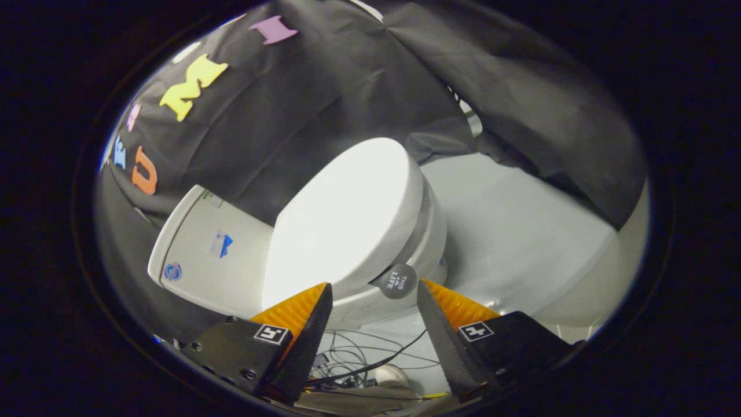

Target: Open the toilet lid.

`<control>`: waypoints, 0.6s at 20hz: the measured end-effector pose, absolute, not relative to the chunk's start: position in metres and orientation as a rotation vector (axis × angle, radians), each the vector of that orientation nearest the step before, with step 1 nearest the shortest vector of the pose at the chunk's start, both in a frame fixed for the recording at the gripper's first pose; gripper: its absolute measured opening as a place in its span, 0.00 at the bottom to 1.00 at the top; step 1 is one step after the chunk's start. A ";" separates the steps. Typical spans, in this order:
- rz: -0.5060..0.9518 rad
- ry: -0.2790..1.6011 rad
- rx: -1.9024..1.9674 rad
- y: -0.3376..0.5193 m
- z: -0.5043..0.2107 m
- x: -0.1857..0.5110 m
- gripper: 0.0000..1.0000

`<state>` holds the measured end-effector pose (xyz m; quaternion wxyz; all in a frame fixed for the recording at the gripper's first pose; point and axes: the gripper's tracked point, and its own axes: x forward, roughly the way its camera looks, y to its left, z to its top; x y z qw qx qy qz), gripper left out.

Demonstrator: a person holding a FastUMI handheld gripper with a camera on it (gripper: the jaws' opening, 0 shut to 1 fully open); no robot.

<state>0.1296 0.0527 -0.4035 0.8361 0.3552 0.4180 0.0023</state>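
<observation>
We see the gripper point(373, 301) with fingers spread wide, pinching nothing, and the toilet lid point(344, 217) lies closed on the bowl point(431, 243) just ahead of the fingertips, tank point(208, 252) beyond to the left side. We judge the lid rigid glossy plastic, light but slippery, hinged at the tank end, so we'd take it at the front rim near the round dark tab point(398, 281) sitting between the fingers. We can't tell whether that tab is a handle or a sticker.
</observation>
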 end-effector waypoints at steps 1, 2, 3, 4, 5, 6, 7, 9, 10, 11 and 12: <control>-0.004 0.898 0.792 0.053 -0.413 0.132 0.88; -0.007 0.903 0.836 0.054 -0.421 0.136 0.87; -0.013 0.907 0.865 0.055 -0.428 0.137 0.84; -0.022 0.912 0.886 0.055 -0.436 0.140 0.83; -0.031 0.914 0.904 0.054 -0.440 0.143 0.80; -0.026 0.909 0.931 0.057 -0.443 0.147 0.75; -0.030 0.909 0.952 0.059 -0.445 0.150 0.71; -0.030 0.911 0.982 0.061 -0.448 0.156 0.62; -0.039 0.910 0.992 0.060 -0.450 0.159 0.57; -0.057 0.911 1.011 0.059 -0.450 0.161 0.47; -0.067 0.910 1.035 0.058 -0.448 0.162 0.37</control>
